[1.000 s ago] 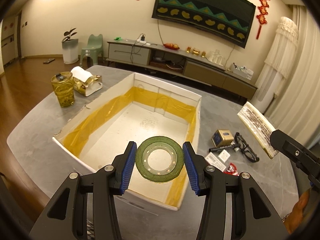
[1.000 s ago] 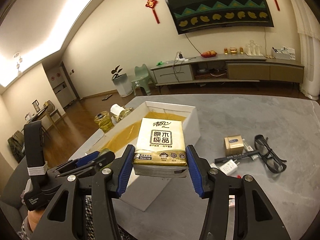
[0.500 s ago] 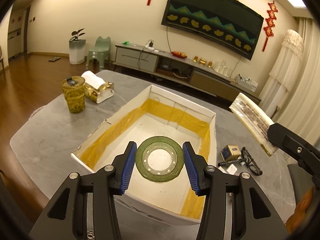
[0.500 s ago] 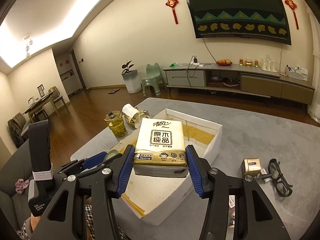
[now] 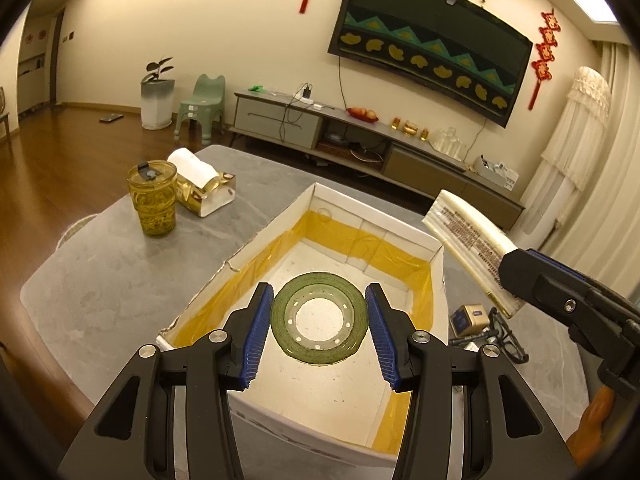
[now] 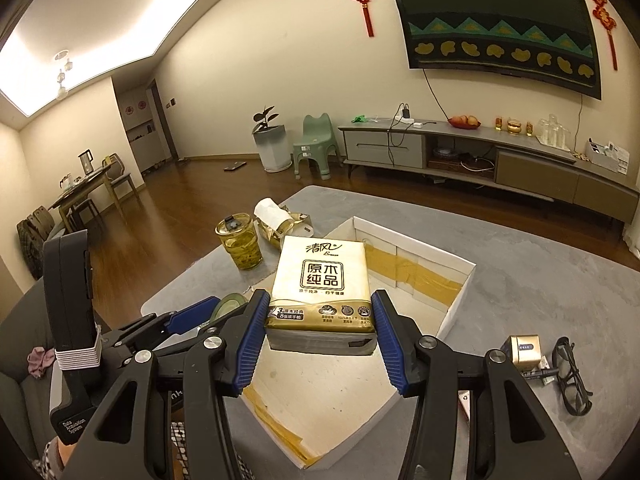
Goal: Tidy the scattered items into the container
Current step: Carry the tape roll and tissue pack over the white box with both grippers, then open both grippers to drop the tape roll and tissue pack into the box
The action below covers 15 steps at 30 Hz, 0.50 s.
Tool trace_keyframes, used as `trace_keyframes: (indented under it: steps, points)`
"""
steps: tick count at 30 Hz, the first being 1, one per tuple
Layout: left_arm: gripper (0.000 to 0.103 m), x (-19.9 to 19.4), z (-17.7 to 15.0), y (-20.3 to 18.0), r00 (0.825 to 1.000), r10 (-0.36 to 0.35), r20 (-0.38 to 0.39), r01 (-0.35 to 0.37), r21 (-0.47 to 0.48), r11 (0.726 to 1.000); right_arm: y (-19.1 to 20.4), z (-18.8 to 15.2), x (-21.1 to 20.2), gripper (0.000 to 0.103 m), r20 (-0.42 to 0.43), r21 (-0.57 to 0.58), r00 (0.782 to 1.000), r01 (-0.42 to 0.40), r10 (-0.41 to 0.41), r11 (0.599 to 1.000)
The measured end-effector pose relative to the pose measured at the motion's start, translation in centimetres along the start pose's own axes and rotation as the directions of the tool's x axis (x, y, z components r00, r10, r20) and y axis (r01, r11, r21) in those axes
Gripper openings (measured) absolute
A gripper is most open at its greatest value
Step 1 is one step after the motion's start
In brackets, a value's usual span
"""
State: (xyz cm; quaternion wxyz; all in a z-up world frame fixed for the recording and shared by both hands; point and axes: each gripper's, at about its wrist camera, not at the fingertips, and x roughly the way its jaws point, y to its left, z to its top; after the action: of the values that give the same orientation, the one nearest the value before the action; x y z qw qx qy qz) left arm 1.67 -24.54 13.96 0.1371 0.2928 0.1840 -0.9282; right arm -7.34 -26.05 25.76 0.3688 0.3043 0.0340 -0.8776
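Observation:
My left gripper is shut on a green roll of tape, held above the open white box lined with yellow tape. My right gripper is shut on a gold pack of tissues, held over the near part of the same box. In the left wrist view the tissue pack and the right gripper's black finger show at the right, over the box's right wall. In the right wrist view the left gripper with the tape roll sits at the lower left.
On the grey table stand a glass jar of yellow-green liquid and a gold tissue holder to the left of the box. Right of the box lie a small gold box, black glasses and a pen.
Both grippers have drawn back and a little up from the box with their loads. The box now looks farther off in both views. Neither grip has changed.

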Motion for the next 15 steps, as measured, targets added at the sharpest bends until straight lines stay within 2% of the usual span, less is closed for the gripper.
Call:
trace_keyframes:
  steps: [6, 15]
  points:
    - [0.05, 1.7, 0.8, -0.4, 1.0, 0.012, -0.022, -0.012, 0.01, 1.0, -0.3, 0.5, 1.7, 0.053, -0.032, 0.005, 0.999, 0.007, -0.006, 1.0]
    - [0.05, 4.8, 1.8, -1.2, 0.995, 0.006, -0.096, -0.005, 0.005, 1.0, -3.0, 0.9, 5.3, 0.053, -0.099, 0.079, 0.995, 0.014, -0.006, 0.997]
